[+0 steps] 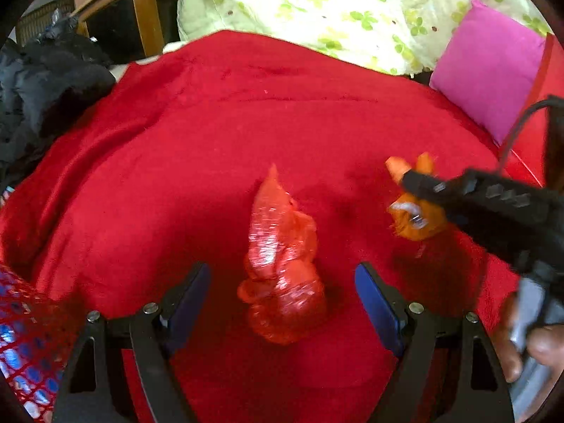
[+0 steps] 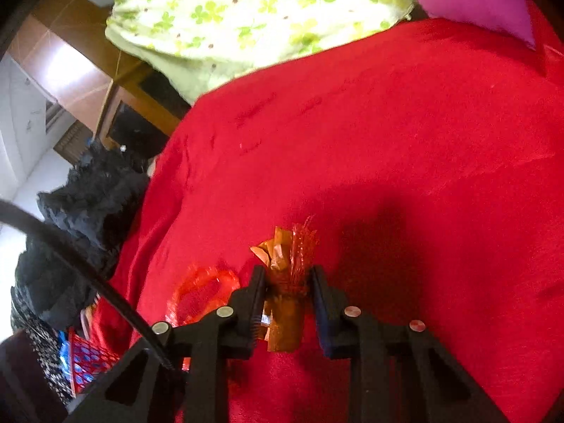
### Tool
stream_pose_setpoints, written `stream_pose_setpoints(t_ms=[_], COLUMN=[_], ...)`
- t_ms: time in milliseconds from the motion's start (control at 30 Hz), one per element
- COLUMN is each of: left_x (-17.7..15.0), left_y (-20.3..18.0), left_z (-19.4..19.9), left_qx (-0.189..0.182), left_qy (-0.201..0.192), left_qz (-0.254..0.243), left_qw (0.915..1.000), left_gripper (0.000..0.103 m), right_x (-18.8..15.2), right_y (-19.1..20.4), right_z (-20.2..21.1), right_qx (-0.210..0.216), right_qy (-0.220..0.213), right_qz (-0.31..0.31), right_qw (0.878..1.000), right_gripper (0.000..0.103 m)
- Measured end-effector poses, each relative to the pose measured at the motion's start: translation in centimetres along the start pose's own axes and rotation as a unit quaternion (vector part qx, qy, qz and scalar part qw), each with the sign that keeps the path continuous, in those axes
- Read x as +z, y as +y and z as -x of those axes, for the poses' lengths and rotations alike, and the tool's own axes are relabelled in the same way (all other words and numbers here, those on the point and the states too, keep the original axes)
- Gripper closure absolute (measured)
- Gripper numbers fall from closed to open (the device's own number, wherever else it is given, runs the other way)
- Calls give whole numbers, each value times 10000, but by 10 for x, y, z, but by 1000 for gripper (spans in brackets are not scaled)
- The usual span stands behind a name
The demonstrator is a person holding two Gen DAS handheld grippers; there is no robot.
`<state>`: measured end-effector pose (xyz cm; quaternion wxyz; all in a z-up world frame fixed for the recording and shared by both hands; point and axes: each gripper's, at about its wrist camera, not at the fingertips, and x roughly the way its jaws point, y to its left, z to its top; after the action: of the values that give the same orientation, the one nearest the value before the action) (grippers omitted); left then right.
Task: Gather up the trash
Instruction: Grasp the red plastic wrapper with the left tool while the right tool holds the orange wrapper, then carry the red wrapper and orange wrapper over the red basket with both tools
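Red blanket [image 1: 246,123] lies open ahead; black clothes [image 1: 46,88] crowd left; pink pillow [image 1: 490,70] right.

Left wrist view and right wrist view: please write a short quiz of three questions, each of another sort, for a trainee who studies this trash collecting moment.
1. True or false: the right tool is shut on the orange wrapper.
2. Multiple choice: the red plastic wrapper lies
A. in the red mesh basket
B. on the red blanket, between the open fingers of the left tool
C. on the pink pillow
3. Fill in: the cloth with green clover leaves lies at the ____ edge of the blanket.

Key: 1 true; 2 B; 3 far.
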<state>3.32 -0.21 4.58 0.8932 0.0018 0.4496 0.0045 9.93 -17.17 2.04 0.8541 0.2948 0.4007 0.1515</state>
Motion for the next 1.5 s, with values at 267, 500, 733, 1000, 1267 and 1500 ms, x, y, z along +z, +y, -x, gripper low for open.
stream_pose_setpoints(t_ms=[267, 500, 733, 1000, 1267, 1500], left_x=[-5, -19, -32, -55, -77, -89], left_y=[-7, -14, -17, -23, -28, -30], left_z=[18, 88, 154, 209, 249, 280], left_qx=[-53, 10, 202, 264, 158, 73], left_qy=[-236, -886, -1464, -1955, -2186, -2380], left_qz=[-94, -77, -177, -380, -455, -501], left_qw=[9997, 9960, 9889, 9796, 9746, 9699], left_gripper=[77, 78, 78, 78, 78, 78], right_x=[11, 0, -26, -79, -120, -140], right_y=[2, 17, 33, 40, 43, 65], right_z=[30, 66, 110, 180, 242, 290], right_qx=[105, 189, 173, 379, 280, 213], right_qy=[-413, -859, -1203, -1632, -1862, -2082], right_qz=[11, 371, 778, 1237, 1455, 1817], right_qw=[9991, 9954, 9895, 9781, 9713, 9608], right_gripper=[76, 76, 76, 76, 76, 76])
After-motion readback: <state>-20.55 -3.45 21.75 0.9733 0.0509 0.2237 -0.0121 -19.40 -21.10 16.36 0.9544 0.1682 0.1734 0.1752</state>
